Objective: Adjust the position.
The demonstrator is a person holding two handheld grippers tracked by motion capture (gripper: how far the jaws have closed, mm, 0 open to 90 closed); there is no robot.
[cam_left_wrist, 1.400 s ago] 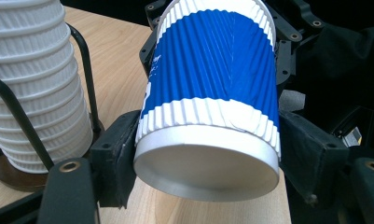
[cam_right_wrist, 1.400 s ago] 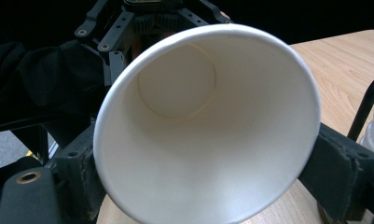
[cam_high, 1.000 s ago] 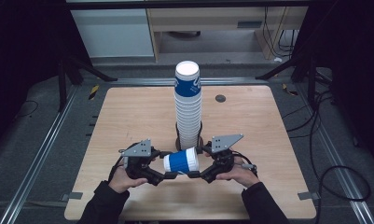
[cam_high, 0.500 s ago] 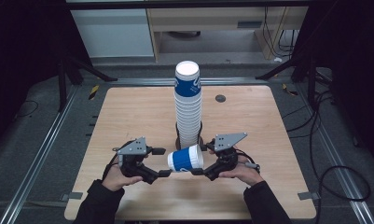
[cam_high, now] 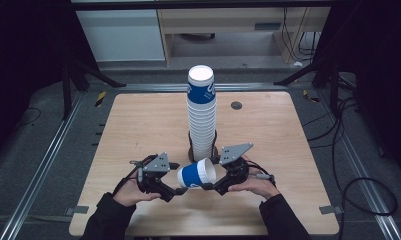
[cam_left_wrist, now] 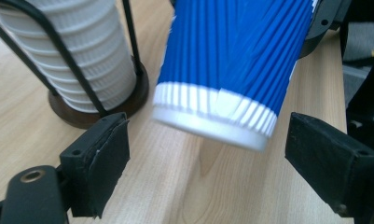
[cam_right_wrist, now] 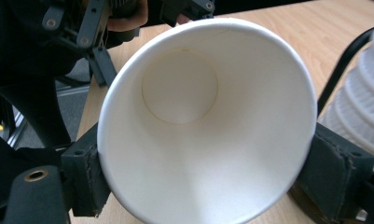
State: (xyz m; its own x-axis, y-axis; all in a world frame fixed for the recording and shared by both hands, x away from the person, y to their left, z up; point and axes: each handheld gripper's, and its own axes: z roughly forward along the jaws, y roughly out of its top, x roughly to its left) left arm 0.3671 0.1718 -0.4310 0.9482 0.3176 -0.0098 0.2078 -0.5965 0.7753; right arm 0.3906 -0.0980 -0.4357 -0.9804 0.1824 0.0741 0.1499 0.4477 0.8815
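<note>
A blue ribbed paper cup (cam_high: 195,175) with a white rim lies on its side above the table's front, mouth toward my right gripper (cam_high: 211,176). That gripper is shut on the rim; in the right gripper view its pads (cam_right_wrist: 336,179) press both sides of the cup (cam_right_wrist: 208,126), whose white inside faces the camera. My left gripper (cam_high: 176,179) sits at the cup's base. Its jaws have just been opening, and its pads (cam_left_wrist: 103,158) stand clear of the cup (cam_left_wrist: 231,60), which hangs between them.
A tall stack of white cups (cam_high: 202,115), topped by a blue one, stands in a black wire holder (cam_high: 204,152) just behind the grippers. The wooden table (cam_high: 288,145) has a small dark disc (cam_high: 236,105) at the back right. Metal rails flank it.
My left gripper has opened and let go of the cup's base, drawing slightly left. The right gripper keeps the cup by its rim, hardly moved.
</note>
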